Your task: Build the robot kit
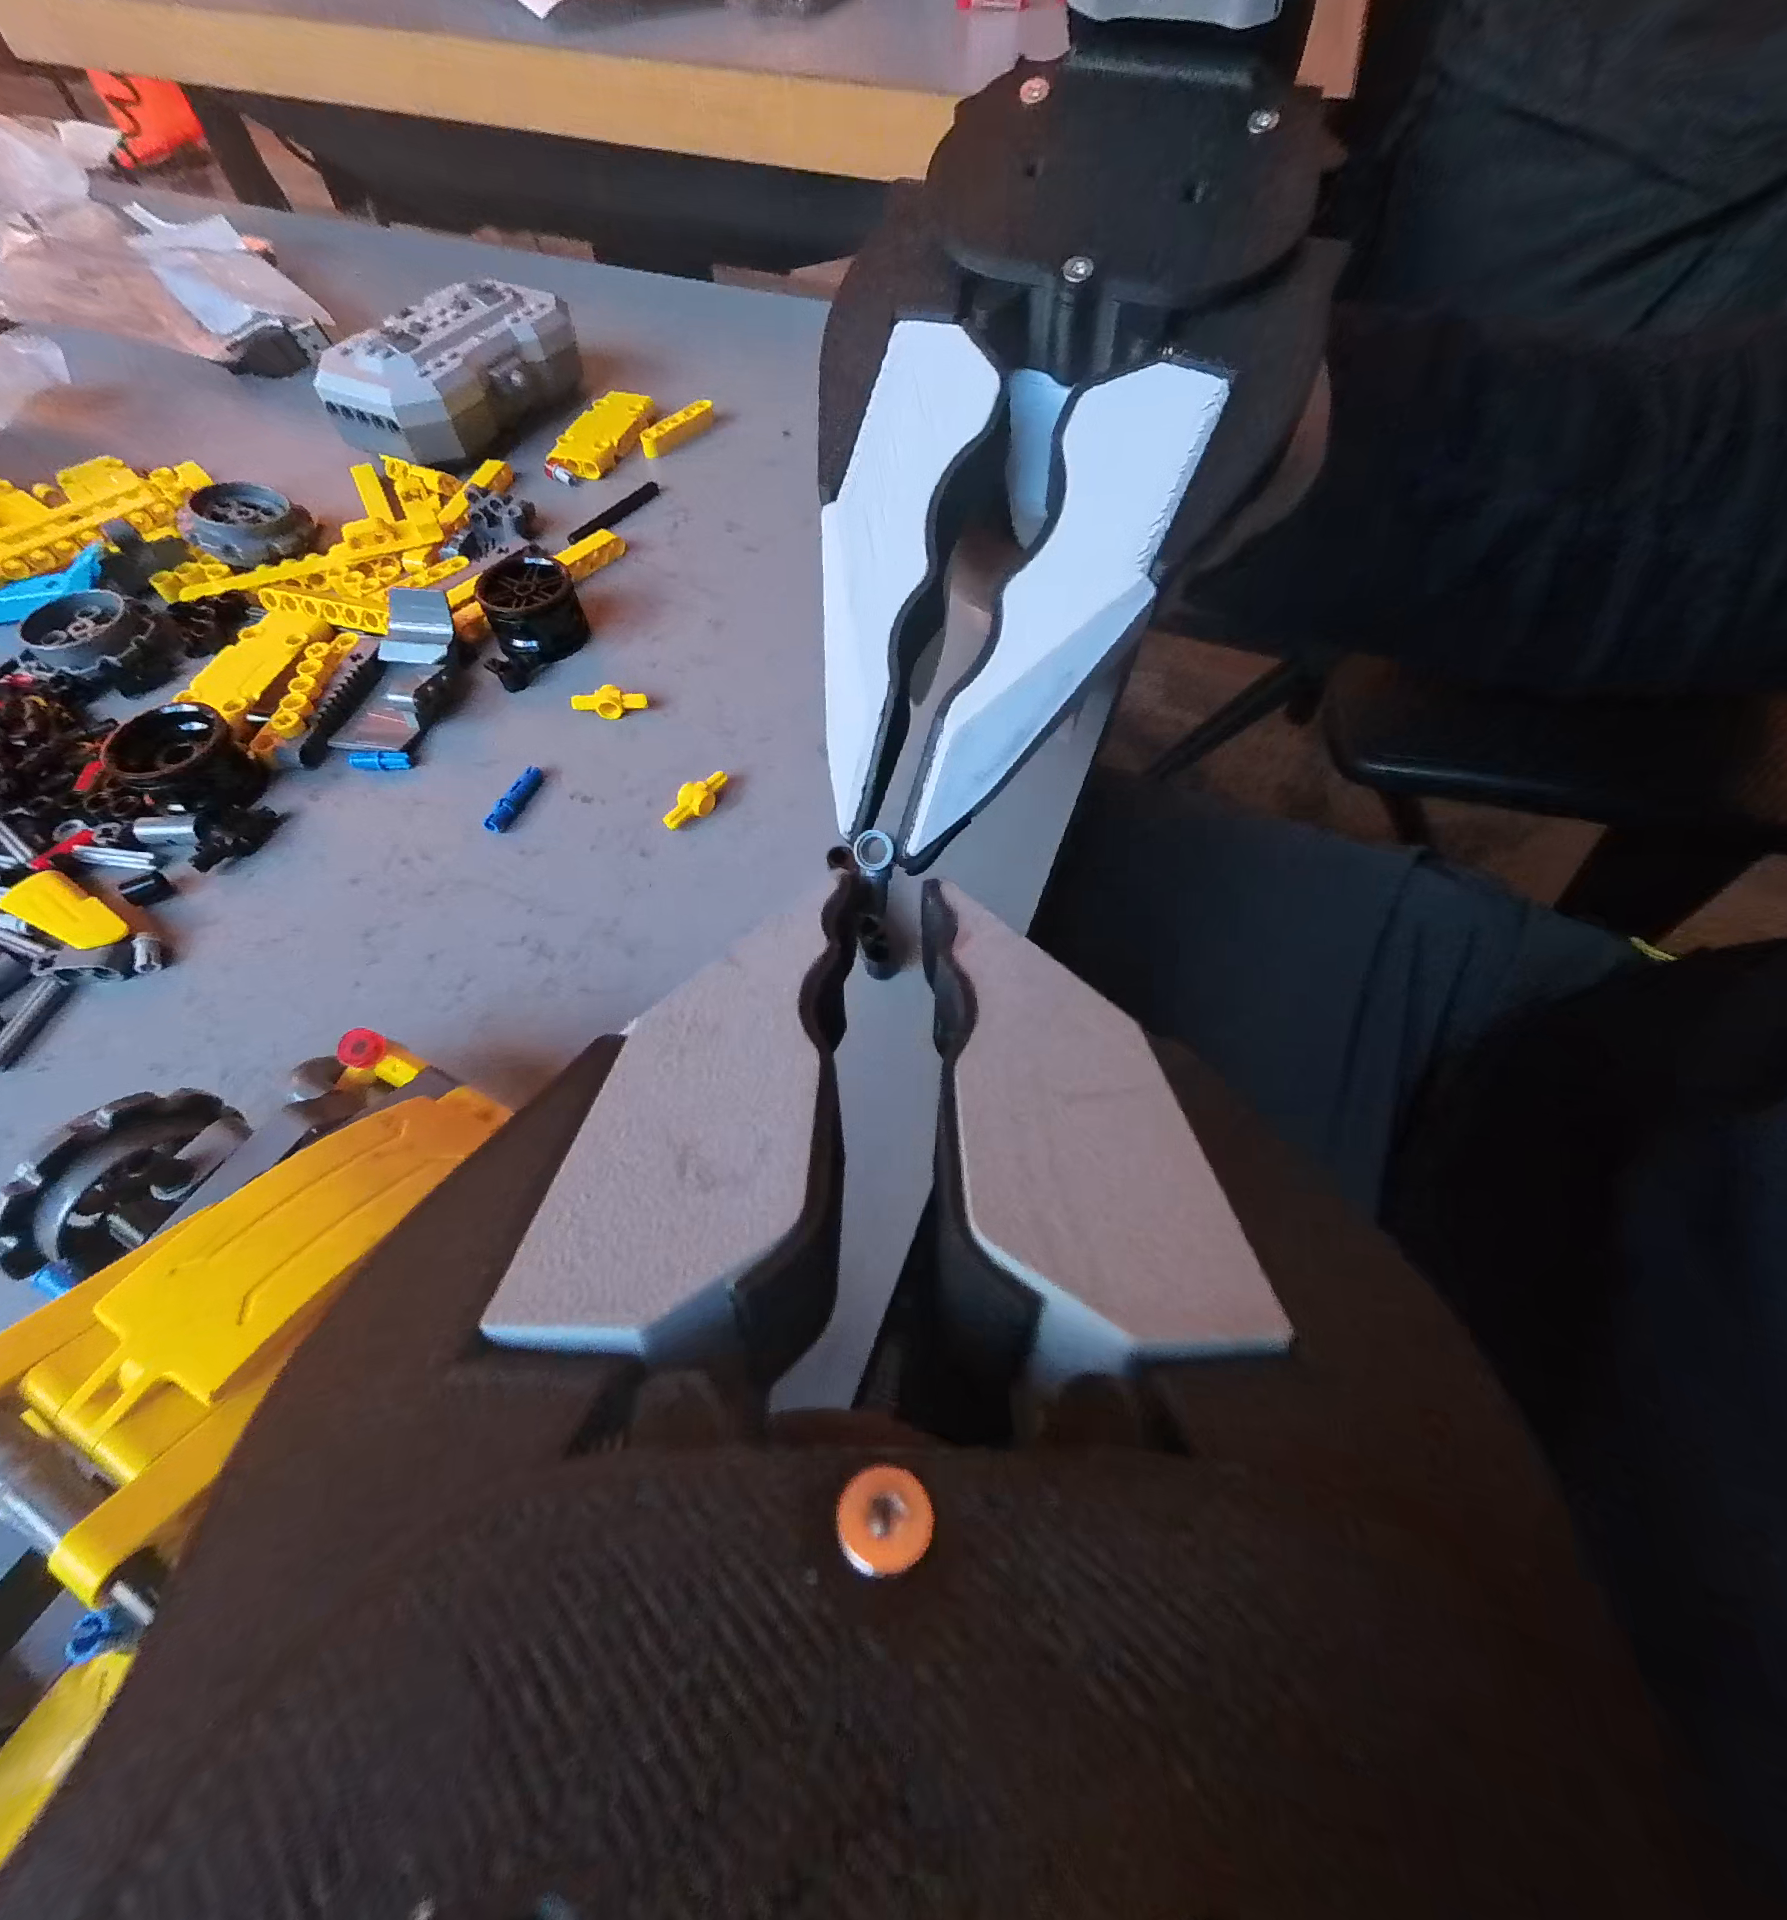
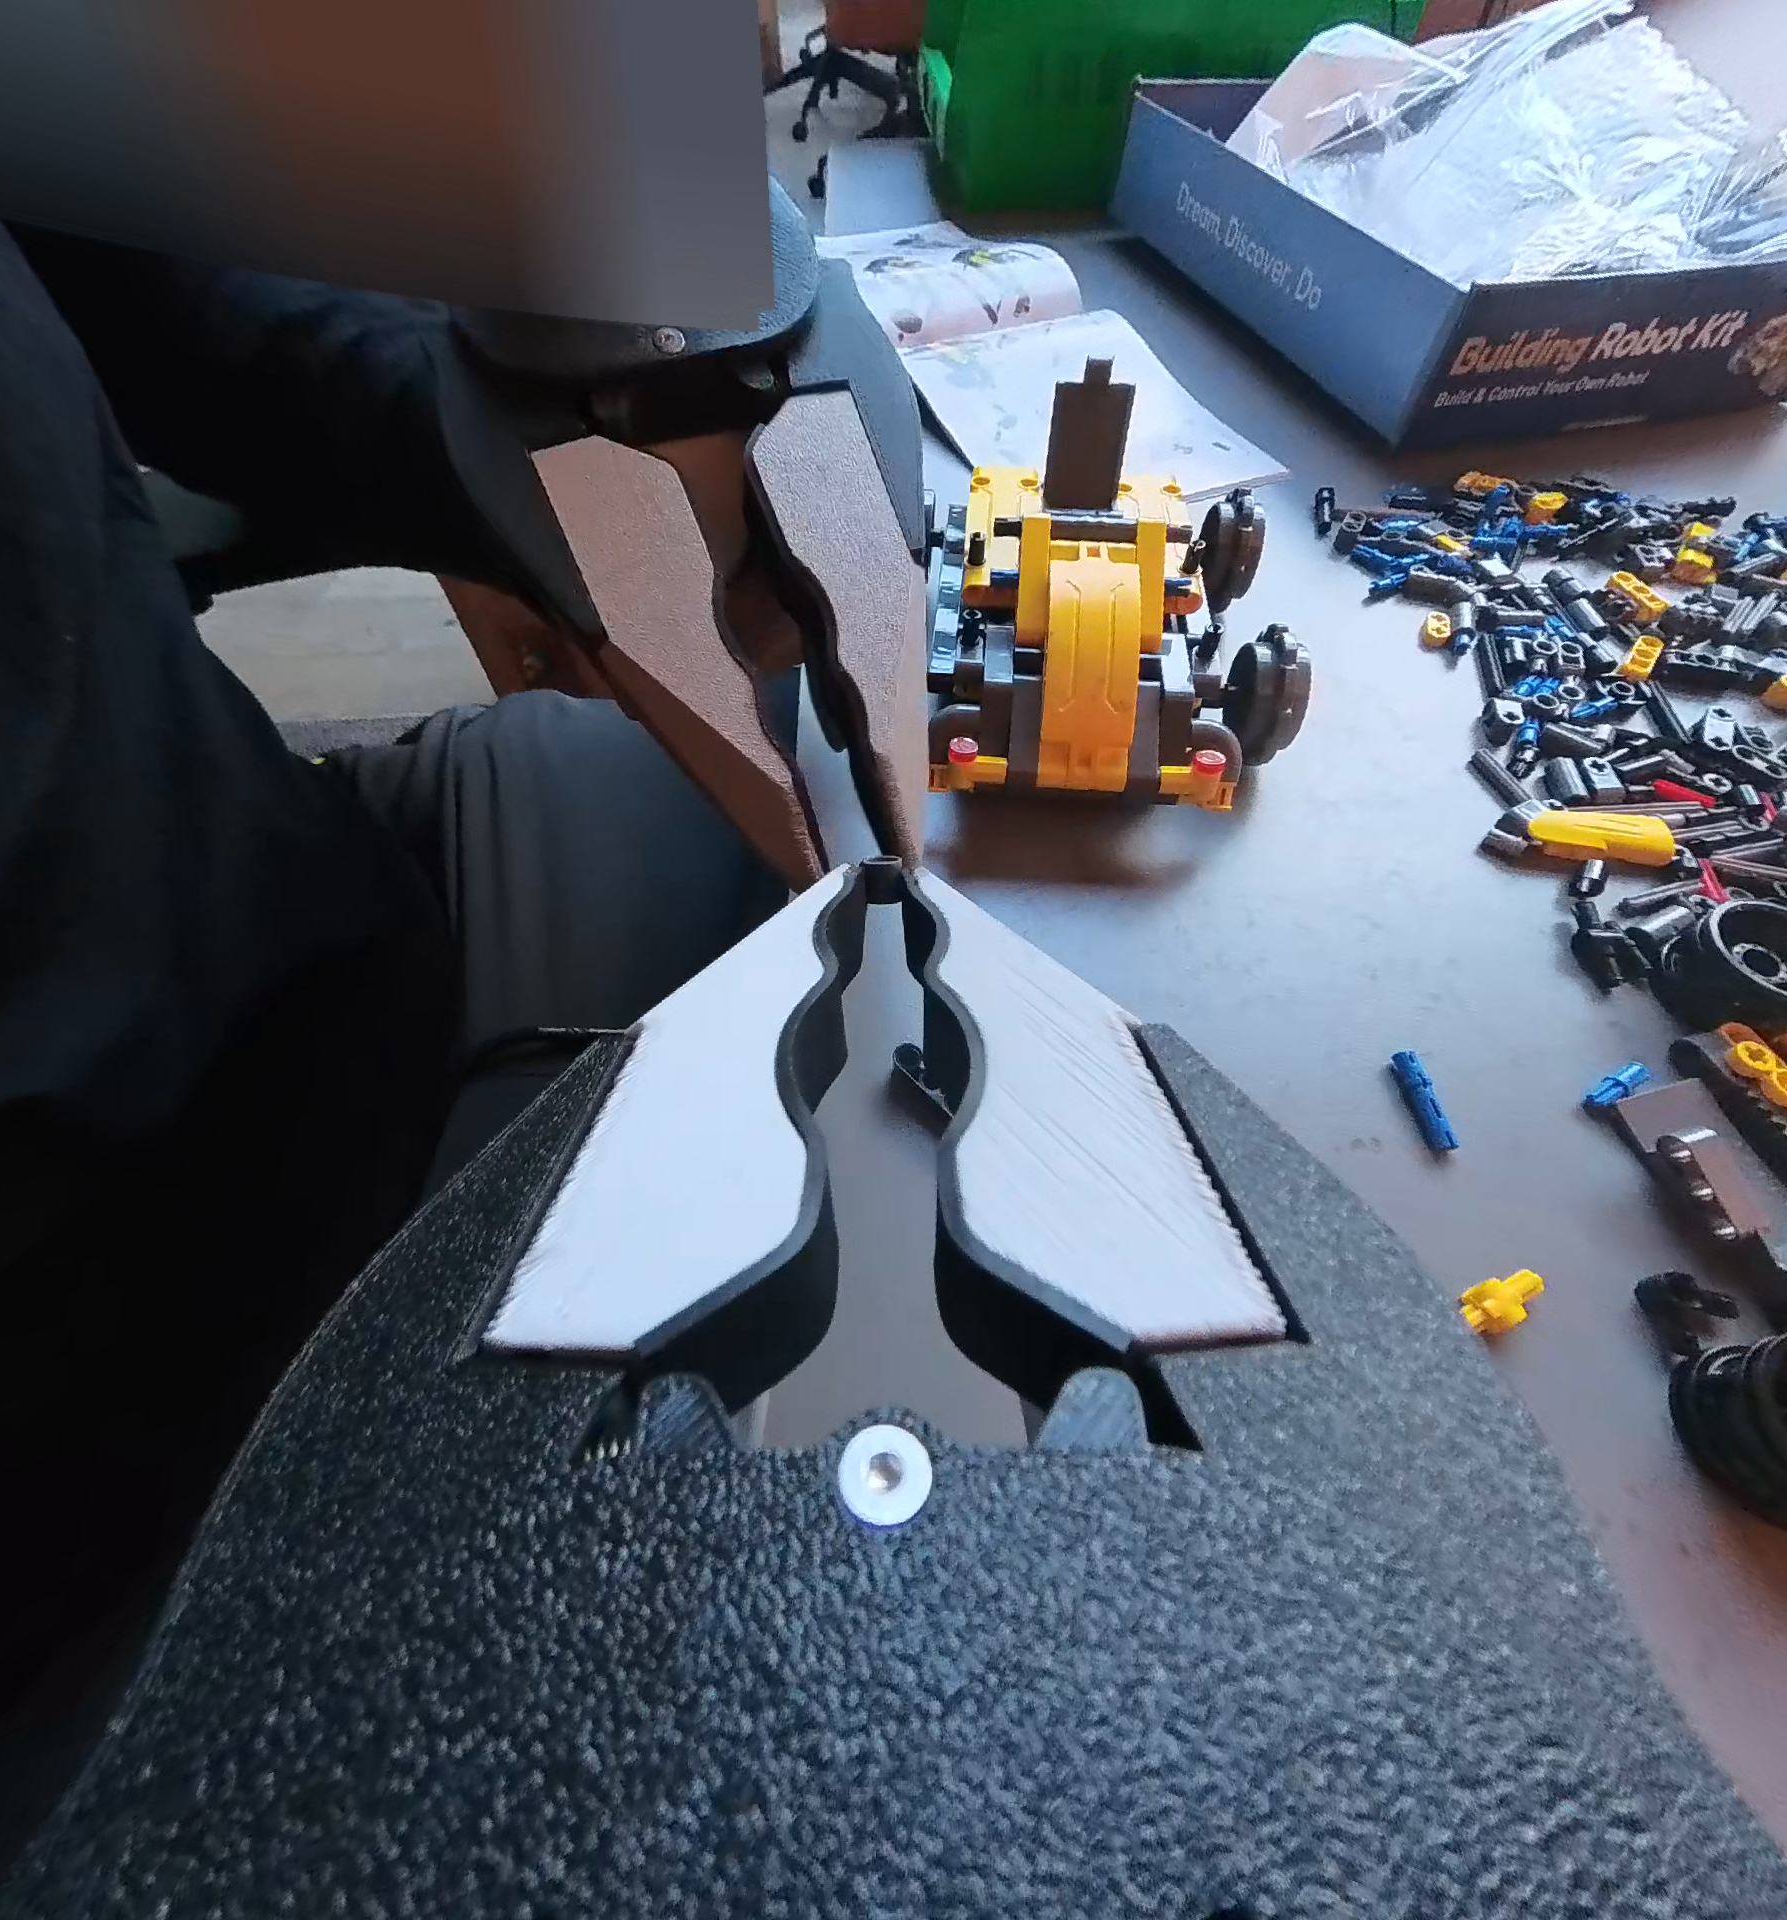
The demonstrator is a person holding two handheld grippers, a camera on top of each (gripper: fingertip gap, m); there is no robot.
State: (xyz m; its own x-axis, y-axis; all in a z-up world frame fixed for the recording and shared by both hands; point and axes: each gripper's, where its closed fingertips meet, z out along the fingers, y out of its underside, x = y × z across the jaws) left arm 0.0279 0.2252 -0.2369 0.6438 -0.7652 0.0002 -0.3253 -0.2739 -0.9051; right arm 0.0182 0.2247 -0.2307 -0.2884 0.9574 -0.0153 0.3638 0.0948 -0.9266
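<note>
My right gripper (image 2: pixel 881 878), with white fingers, is shut at its tips on a small connector piece (image 2: pixel 882 865). In the left wrist view the right gripper (image 1: pixel 876 844) comes in from above. It pinches the piece's grey ring end, and the black part (image 1: pixel 876 930) hangs below. My left gripper (image 1: pixel 889 891), with grey fingers, points up at it tip to tip. Its jaws stand slightly apart on either side of the black part, which is close to the left pad. In the right wrist view the left gripper (image 2: pixel 856 854) reaches in from the upper left.
A part-built yellow vehicle (image 2: pixel 1076 644) stands on the grey table (image 1: pixel 401 914) and also shows at the lower left of the left wrist view (image 1: pixel 193 1330). There are piles of loose parts (image 1: pixel 245 623) (image 2: pixel 1647 675), a grey block (image 1: pixel 447 369), a blue box (image 2: pixel 1388 281) and a booklet (image 2: pixel 1024 343). The table edge and a person's dark clothes are close by. Both grippers' tips are close together, under 4 cm apart. Left tips and right tips are each some 30 cm from the grey block (image 1: pixel 447 369).
</note>
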